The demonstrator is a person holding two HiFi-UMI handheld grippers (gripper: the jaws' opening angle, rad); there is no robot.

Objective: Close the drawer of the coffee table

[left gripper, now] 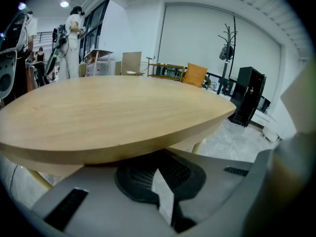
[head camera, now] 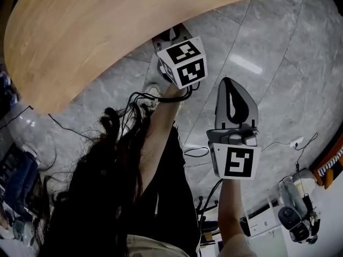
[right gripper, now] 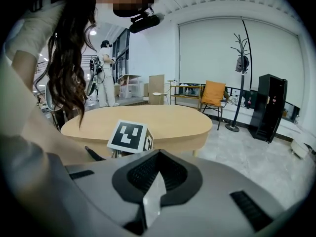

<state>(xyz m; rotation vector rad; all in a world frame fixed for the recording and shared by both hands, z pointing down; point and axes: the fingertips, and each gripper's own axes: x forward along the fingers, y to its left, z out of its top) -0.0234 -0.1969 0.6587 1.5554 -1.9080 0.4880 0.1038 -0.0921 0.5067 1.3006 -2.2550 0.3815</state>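
The coffee table filled the upper left of my head view, its wooden top bare. Its drawer showed in none of my views, so I couldn't tell how far out it stood. My left gripper hung just beside the table's rim, jaws pressed together on nothing. My right gripper hovered further right over the grey floor, apart from the table, jaws likewise together and empty. I judged I should first find the drawer front, then push it squarely and slowly with closed jaws so it wouldn't jam.
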